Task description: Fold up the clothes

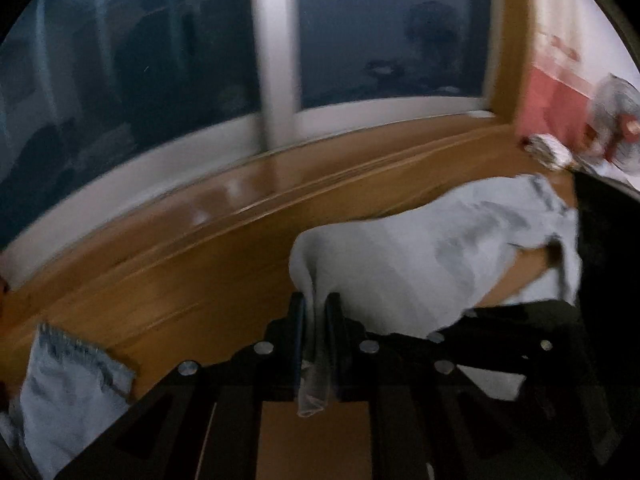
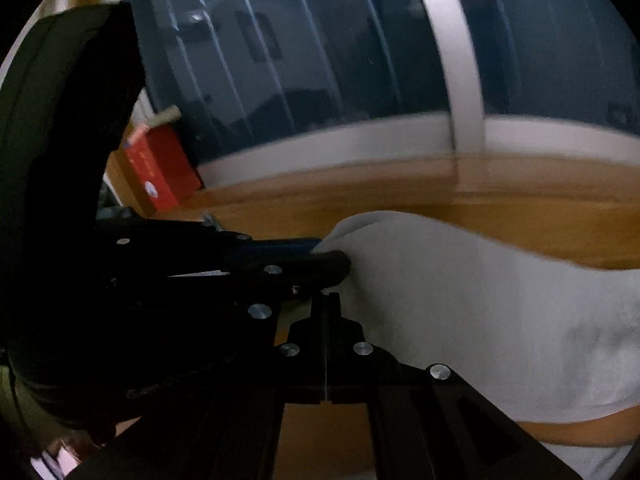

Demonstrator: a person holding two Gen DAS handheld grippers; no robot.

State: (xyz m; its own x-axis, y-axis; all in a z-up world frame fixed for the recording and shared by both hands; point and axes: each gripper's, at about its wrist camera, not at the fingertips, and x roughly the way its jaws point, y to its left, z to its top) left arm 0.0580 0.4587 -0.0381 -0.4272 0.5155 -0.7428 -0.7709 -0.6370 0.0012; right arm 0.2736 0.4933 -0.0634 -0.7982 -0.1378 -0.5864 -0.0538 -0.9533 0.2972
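At the far left of my left wrist view a piece of pale, frayed denim [image 1: 72, 384] lies on the wooden floor [image 1: 168, 264], whose glossy boards run toward a white skirting below a big dark window [image 1: 160, 60] split by a white upright frame. Moving right, my left gripper [image 1: 316, 312] has its two fingers drawn nearly together on a fold of the white garment [image 1: 420, 248], and a strip of the cloth hangs down between them toward the camera. The garment spreads away to the right, lifted off the boards, with part of it drooping back to the floor. Beyond it, by the wall at the far right, stand a red box [image 1: 548, 108] and some blurred clutter I cannot make out. In the right wrist view the other tool's black body fills the left side, its fingers pinching the garment's near edge; the red box sits behind it against the window. My right gripper [image 2: 326, 308] is at centre, its jaws pressed fully together with only a hairline seam; I cannot tell whether any cloth is caught there, though the white fabric passes just beside the tips. The garment billows out right above the wooden floor.
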